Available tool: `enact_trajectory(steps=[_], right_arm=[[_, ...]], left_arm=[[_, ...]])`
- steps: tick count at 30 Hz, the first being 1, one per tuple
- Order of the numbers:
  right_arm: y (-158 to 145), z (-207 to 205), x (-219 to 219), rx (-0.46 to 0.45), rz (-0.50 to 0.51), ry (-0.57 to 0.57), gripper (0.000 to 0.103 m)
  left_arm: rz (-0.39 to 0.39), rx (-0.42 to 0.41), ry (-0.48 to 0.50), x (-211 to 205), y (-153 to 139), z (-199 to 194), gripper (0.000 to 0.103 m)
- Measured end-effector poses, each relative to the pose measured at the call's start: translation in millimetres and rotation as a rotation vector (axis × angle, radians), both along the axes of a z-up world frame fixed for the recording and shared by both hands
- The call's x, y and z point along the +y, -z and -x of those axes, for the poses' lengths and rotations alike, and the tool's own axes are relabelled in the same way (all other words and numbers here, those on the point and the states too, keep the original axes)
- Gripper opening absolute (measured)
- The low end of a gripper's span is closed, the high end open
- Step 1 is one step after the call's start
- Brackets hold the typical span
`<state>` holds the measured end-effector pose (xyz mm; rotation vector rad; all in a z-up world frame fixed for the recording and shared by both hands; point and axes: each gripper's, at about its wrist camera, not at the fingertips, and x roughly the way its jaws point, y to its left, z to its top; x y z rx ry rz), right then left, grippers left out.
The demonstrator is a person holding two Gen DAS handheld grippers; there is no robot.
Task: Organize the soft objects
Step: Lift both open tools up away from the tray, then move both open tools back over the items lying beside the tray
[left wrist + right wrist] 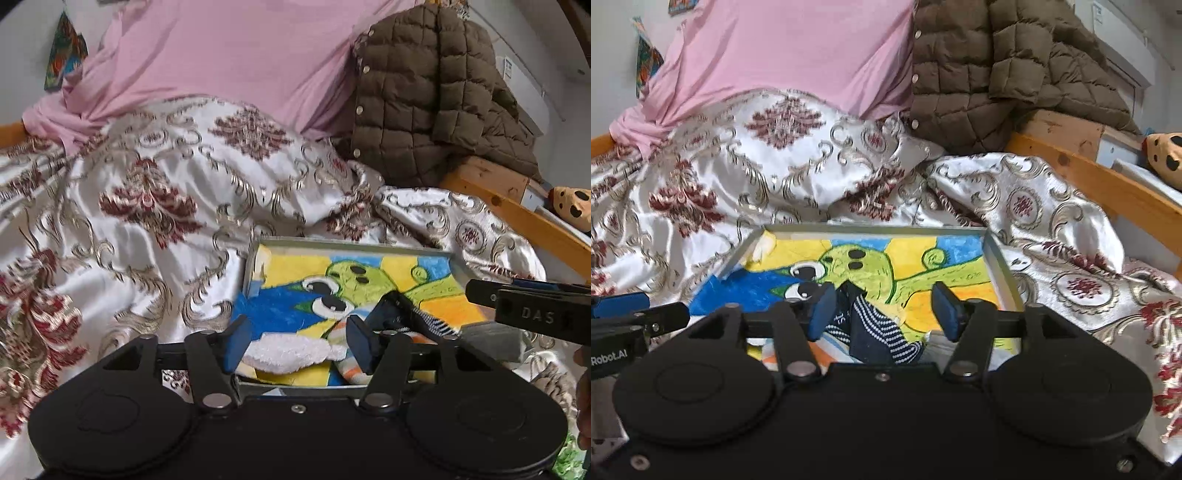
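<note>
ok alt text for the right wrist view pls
The right gripper hangs open over a shallow tray on a bed, a dark striped sock lying between its fingers. The tray is lined with a bright cartoon picture; behind it are a patterned quilt, a pink cloth and a brown jacket.

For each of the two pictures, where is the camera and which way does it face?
Left wrist view: sits on the left gripper, faces forward and slightly down at the tray on the bed; its open fingers show, the right gripper enters from the right, and a bit of hand shows at the edge.
Right wrist view: sits on the right gripper, same direction; its open fingers show above a striped sock, the left gripper at left.
Shared: tray, quilt, pink cloth, brown jacket.
</note>
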<state>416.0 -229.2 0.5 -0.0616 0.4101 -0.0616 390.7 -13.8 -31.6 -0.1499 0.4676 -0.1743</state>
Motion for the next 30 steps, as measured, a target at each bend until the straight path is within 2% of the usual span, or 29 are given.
enact_trajectory(steps=[6, 13, 18, 24, 30], right_arm=[[-31.4, 35.8, -10.8, -0.072, -0.032, 0.007, 0.067], [-66.5, 87.1, -18.5, -0.168, -0.029, 0.001, 0.088], [-82.5, 124.8, -19.0, -0.233, -0.028, -0.013, 0.101], [-92.9, 171.1, -22.5, -0.299, -0.038, -0.041, 0.102], [-98.7, 208.7, -28.6, -0.37, -0.076, -0.065, 0.102]], left_arm=[[0.008, -0.068, -0.019, -0.9, -34.3, 28.3, 0.075], [0.011, -0.16, -0.031, -1.0, -75.9, 76.8, 0.093], [0.03, -0.208, -0.041, -2.2, -97.1, 110.9, 0.1], [0.057, -0.261, -0.041, -1.3, -112.7, 153.2, 0.102], [0.076, -0.286, -0.061, 7.3, -111.6, 197.4, 0.102]])
